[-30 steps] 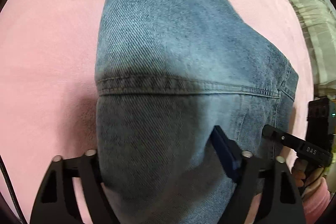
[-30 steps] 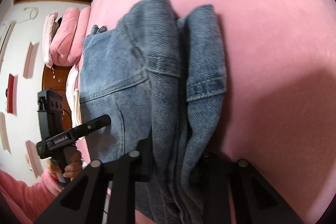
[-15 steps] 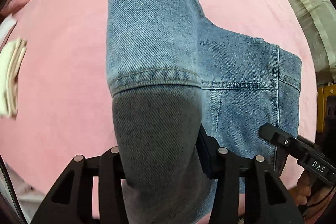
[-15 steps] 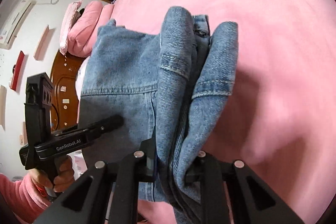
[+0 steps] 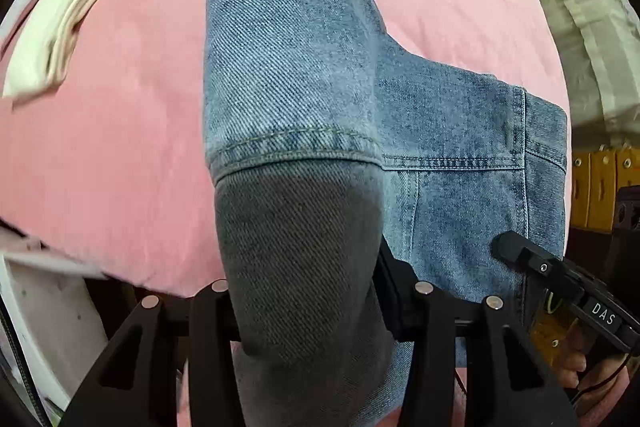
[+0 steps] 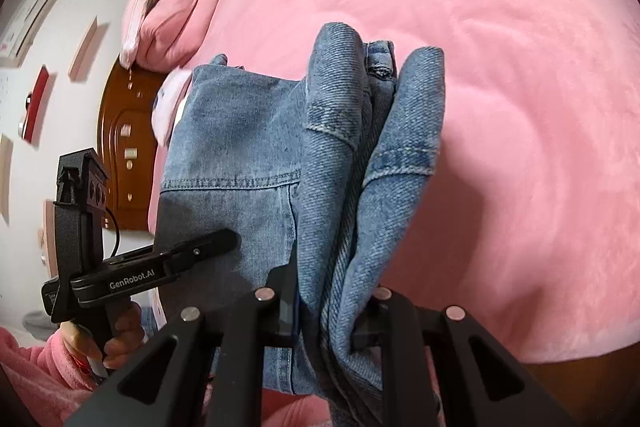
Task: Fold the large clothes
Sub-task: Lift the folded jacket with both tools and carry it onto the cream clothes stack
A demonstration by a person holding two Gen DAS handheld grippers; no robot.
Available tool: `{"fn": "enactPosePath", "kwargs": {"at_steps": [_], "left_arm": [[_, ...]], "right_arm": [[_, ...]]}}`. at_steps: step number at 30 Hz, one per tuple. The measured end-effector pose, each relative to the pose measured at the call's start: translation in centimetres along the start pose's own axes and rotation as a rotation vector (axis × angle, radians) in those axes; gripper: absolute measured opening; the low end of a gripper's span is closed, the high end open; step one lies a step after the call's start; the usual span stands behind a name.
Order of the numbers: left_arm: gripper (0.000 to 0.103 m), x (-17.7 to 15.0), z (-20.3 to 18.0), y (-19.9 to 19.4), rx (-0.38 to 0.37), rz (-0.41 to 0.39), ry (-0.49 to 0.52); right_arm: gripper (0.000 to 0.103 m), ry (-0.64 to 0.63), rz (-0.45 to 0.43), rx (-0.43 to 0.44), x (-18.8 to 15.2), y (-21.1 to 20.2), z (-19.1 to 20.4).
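Gripping bunched denim jeans point(image 5: 296, 75) above the pink bedspread point(image 6: 520, 67), left hand-held gripper point(image 5: 308, 291) and right hand-held gripper point(image 6: 328, 291), side by side.

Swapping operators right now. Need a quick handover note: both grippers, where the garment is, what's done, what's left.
Left gripper: shut on a bunched fold of the denim garment.
Right gripper: shut on several gathered layers of the same garment at its other end.
The garment hangs between the two grippers, lifted over the pink bed cover; its far part droops toward the cover, contact unclear.
A folded pale cloth lies on the cover at the left; pink pillows at the head end.
Done: edges gathered, both ends gripped and raised.
Left: lay it flat on the cover, finish the fold, release.
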State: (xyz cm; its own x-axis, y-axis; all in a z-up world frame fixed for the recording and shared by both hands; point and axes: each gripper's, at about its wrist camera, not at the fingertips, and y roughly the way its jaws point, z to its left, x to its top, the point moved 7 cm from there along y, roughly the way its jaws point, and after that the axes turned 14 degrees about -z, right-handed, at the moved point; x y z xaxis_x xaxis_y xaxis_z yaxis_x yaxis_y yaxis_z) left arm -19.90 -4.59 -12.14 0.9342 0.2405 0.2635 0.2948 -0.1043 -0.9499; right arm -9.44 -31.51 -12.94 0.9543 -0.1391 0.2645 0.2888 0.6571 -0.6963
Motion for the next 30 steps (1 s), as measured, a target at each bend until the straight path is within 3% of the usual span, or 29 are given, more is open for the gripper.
{"fn": "enactPosePath", "kwargs": {"at_steps": [5,6,8,14,21,30], "left_arm": [[0.045,-3.2,5.9,-3.0,-0.029,-0.047,-0.067],[0.045,-3.3,8.6,-4.4,-0.038,-0.059,-0.074],[0.045,-3.3,9.9,-4.8,-0.053,-0.081,-0.083],[0.045,-2.3,21.5,-9.5,-0.090,-0.160,-0.098],[0.045,2.0,33.7,-15.1,-0.060,-0.291,-0.090],[0.044,11.8,47.3,-21.4,0.058,-0.433,-0.092]], "right_arm": [[0.015,-0.055,0.015,-0.019,-1.6,1.2,4.4],[0.015,-0.067,0.015,-0.023,-1.7,1.7,5.3],[0.015,-0.090,0.005,-0.031,-2.4,2.5,7.6],[0.015,-0.084,-0.045,-0.056,-4.4,7.0,16.4],[0.015,-0.127,-0.123,-0.030,-4.8,13.0,28.6],[0.015,-0.197,-0.134,0.117,0.2,22.7,42.9]]}}
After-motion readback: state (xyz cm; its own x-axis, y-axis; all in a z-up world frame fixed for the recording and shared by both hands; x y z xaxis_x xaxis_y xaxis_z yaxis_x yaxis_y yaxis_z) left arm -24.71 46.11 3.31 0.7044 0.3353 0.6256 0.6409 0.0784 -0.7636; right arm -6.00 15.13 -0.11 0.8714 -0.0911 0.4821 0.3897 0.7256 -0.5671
